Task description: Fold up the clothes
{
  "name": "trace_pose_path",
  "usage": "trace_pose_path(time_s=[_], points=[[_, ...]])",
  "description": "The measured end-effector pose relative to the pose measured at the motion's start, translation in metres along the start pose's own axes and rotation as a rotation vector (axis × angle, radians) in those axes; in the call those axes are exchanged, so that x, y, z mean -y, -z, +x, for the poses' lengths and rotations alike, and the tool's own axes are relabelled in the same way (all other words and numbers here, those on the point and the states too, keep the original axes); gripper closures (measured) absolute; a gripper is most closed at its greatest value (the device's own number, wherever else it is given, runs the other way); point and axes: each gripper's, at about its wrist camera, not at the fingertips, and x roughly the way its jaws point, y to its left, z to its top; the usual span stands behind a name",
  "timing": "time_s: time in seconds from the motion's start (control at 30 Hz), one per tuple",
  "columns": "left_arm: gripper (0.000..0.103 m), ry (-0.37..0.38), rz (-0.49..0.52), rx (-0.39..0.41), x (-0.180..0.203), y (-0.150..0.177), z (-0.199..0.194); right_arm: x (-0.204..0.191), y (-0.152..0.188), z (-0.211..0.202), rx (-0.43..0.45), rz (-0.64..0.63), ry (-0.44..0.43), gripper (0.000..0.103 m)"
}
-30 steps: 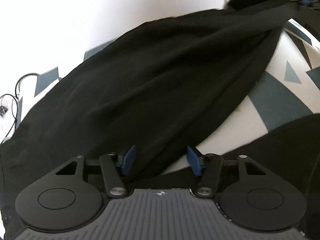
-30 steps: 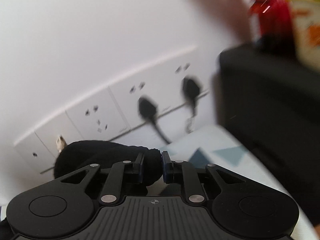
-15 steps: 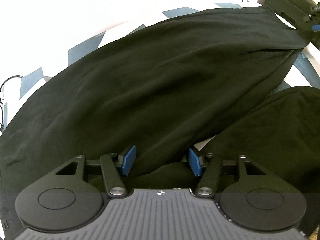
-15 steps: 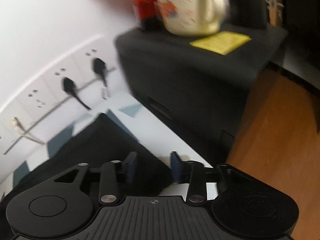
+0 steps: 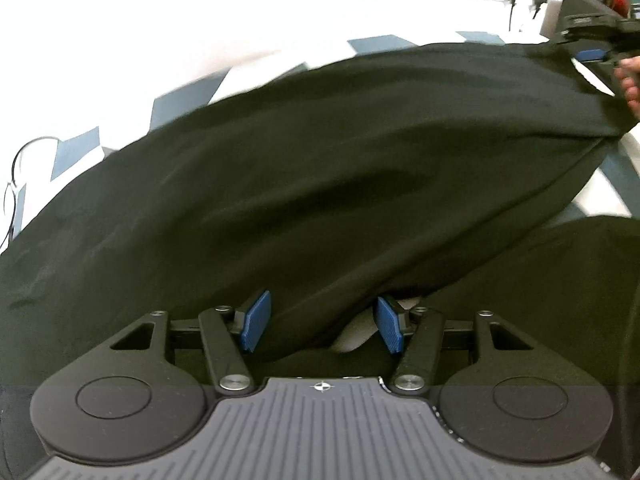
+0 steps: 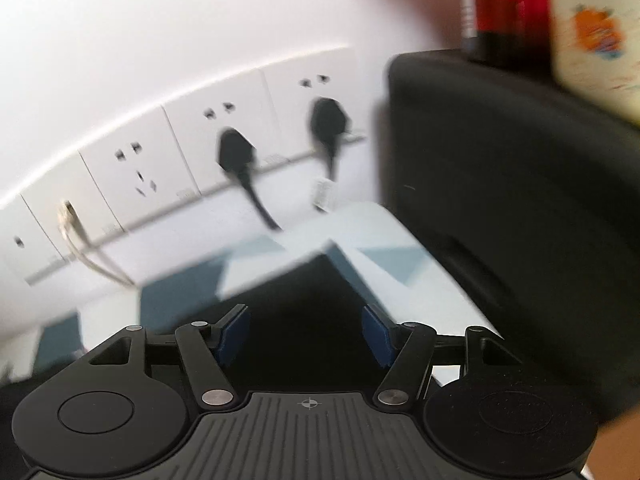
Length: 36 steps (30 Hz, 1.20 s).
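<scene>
A black garment (image 5: 320, 168) lies spread across the white-and-blue patterned table (image 5: 180, 100). A second black fold (image 5: 560, 264) lies at the lower right. My left gripper (image 5: 322, 322) hovers at the garment's near edge. A fold of cloth runs between its blue pads (image 5: 256, 322), which stand apart without pressing it. My right gripper (image 6: 306, 334) is over the garment's far corner (image 6: 304, 296). Its jaws are opening, and the black cloth lies loose under and between them. In the left wrist view the right gripper (image 5: 590, 54) shows at the top right, with a hand (image 5: 628, 80) beside it.
Wall sockets (image 6: 132, 168) with two black plugs (image 6: 236, 152) run along the back wall. A black cabinet (image 6: 520, 200) stands to the right, carrying a red bottle (image 6: 500, 8) and a cream mug (image 6: 596, 40). Cables (image 5: 16, 184) lie at the table's left edge.
The right gripper came down from up near the wall, opened and let go of the garment's corner. The raised cloth dropped flat onto the table. The left gripper's opening stayed the same.
</scene>
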Motion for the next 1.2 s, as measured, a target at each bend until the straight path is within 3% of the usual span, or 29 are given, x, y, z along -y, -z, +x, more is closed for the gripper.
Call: trace_pose_path(time_s=[0.13,0.2,0.27,0.4,0.47,0.57,0.73,0.83,0.9,0.97,1.0,1.07,1.2], points=[[0.044,0.057,0.001,0.024,0.023,-0.009,-0.006,-0.009,0.002,0.019,0.021,-0.153,0.025,0.047],[0.040,0.088,-0.012,0.031,0.032,-0.014,-0.007,-0.010,0.004,0.025,-0.003,-0.207,0.000,0.057],[0.038,0.120,-0.046,0.030,0.041,-0.021,-0.007,-0.006,0.004,0.026,-0.044,-0.221,-0.041,0.076],[0.028,0.188,-0.092,0.036,0.062,-0.039,-0.002,0.005,0.002,0.024,-0.073,-0.238,-0.097,0.081],[0.026,0.168,-0.063,0.049,0.078,-0.048,0.002,0.010,-0.002,0.027,-0.094,-0.239,-0.112,0.090],[0.026,0.130,-0.027,0.055,0.098,-0.058,0.006,0.009,-0.012,0.028,-0.092,-0.221,-0.150,0.093],[0.026,0.132,0.017,0.074,0.120,-0.067,0.009,-0.005,-0.051,0.030,0.016,-0.157,-0.194,0.094],[0.026,0.116,0.061,0.074,0.132,-0.063,0.010,-0.025,-0.065,0.046,0.063,-0.200,-0.171,0.094],[0.026,0.104,0.073,0.071,0.134,-0.059,0.012,-0.035,-0.063,0.062,0.052,-0.238,-0.128,0.090],[0.026,0.092,0.072,0.067,0.132,-0.056,0.012,-0.041,-0.058,0.070,0.066,-0.262,-0.062,0.065],[0.026,0.089,0.061,0.068,0.128,-0.054,0.010,-0.041,-0.056,0.067,0.082,-0.264,-0.048,0.059],[0.024,0.079,0.027,0.073,0.117,-0.051,0.006,-0.036,-0.051,0.054,0.099,-0.246,-0.059,0.045],[0.020,0.020,-0.084,0.087,0.080,-0.043,0.001,-0.023,-0.031,0.029,0.072,-0.250,-0.077,0.027]])
